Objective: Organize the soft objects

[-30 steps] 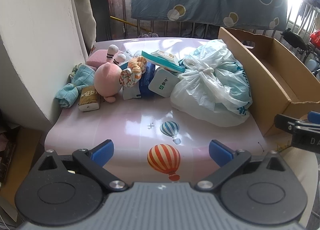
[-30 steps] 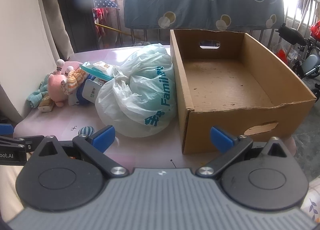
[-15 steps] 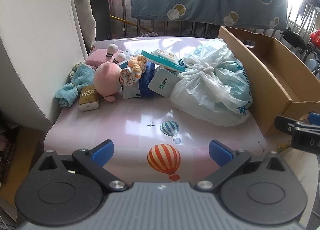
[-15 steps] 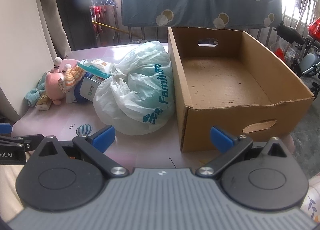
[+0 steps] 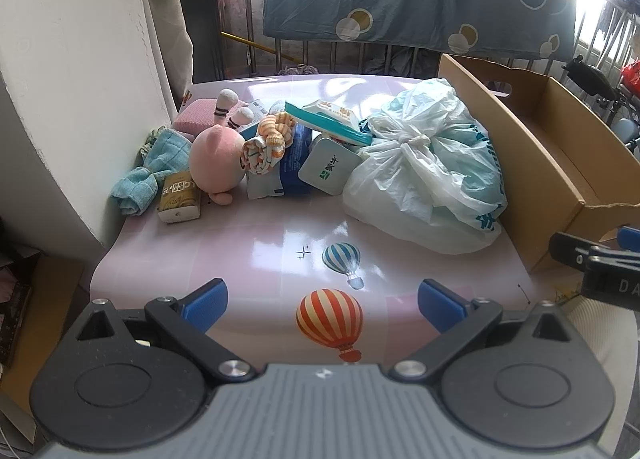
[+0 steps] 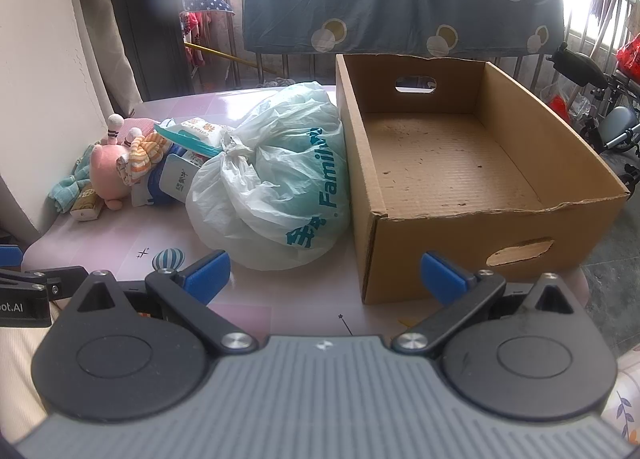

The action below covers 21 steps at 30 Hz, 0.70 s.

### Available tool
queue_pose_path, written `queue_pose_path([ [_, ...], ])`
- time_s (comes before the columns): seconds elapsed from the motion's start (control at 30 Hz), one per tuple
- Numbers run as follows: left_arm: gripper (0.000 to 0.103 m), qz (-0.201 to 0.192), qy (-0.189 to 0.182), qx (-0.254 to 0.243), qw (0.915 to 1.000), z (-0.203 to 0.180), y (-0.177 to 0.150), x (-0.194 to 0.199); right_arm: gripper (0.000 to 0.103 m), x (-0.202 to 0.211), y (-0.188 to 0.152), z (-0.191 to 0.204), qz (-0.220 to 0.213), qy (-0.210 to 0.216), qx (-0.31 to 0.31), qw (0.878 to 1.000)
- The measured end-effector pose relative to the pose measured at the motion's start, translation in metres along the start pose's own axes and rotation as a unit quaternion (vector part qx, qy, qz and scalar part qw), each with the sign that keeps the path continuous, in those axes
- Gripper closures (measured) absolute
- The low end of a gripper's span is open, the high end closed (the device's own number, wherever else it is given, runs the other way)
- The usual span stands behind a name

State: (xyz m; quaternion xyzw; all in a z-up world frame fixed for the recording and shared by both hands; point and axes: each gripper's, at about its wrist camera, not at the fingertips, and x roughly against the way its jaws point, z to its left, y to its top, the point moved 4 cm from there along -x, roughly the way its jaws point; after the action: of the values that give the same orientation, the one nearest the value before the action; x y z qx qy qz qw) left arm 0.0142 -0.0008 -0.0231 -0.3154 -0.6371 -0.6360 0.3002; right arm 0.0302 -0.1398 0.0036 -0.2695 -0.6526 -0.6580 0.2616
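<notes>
Standing bare inside: cardboard box (image 6: 460, 163)

The knotted plastic bag (image 5: 424, 175) is hiding whatever it is holding, and in the left wrist view it is covering the lower near wall of the cardboard box (image 5: 532, 163), whose right end is running off the frame's right edge. The blue pack (image 5: 294, 163) is lying mostly buried under the striped cloth roll (image 5: 266, 143) and the white tissue pack (image 5: 328, 171); its print is too small to read. Only a sliver of the right tool (image 5: 600, 267) is showing at right.
</notes>
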Motion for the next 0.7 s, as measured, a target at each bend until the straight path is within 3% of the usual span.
queue_pose_path([
  [0.7,0.001,0.004,0.006,0.002,1.0,0.0077,-0.0002,-0.0021,0.001,-0.0005,-0.0007,-0.0007,-0.004,0.003,-0.007,1.0],
])
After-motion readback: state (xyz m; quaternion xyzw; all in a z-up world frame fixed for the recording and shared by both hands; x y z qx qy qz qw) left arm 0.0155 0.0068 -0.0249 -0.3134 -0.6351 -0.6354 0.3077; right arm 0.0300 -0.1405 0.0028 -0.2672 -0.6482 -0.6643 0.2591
